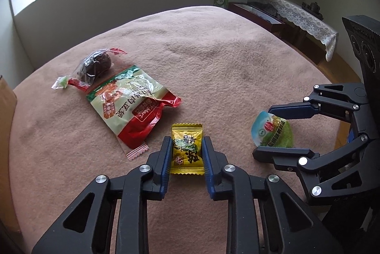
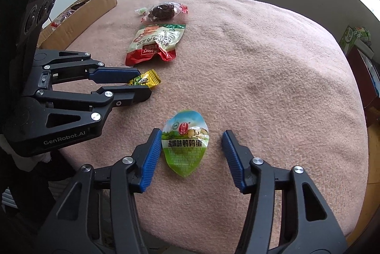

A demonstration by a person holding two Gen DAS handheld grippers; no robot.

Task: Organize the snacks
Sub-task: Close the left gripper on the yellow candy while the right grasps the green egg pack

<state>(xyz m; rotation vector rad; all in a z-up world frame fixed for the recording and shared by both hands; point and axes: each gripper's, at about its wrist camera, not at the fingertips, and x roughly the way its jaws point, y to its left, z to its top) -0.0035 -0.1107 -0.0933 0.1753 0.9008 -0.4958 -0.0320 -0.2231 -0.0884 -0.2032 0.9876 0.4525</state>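
left gripper [image 1: 187,154]: clamped on small yellow candy packet [image 1: 187,147], flat on pink blanket [image 1: 237,64] | right gripper [image 2: 188,147]: apart, left pad touching green-and-blue egg pouch [image 2: 186,142] lying between its jaws

— What's in front of your right hand-held gripper [image 2: 187,154]?
— A green egg-shaped snack packet [image 2: 185,143] lying flat on the table [image 2: 273,78], which is covered in a pink cloth. My left pad touches its edge; the right pad stands apart from it, so the jaws aren't clamped on it.

— And your other one?
— My left hand-held gripper [image 2: 142,85] comes in from the left, its jaws closed on a small yellow candy packet [image 2: 148,81].

— Anything beyond that?
— A red, white and green pouch [image 2: 155,45], and just behind it a clear wrapper with something dark inside [image 2: 163,11]. A cardboard box [image 2: 83,16] sits at the table's far left edge.
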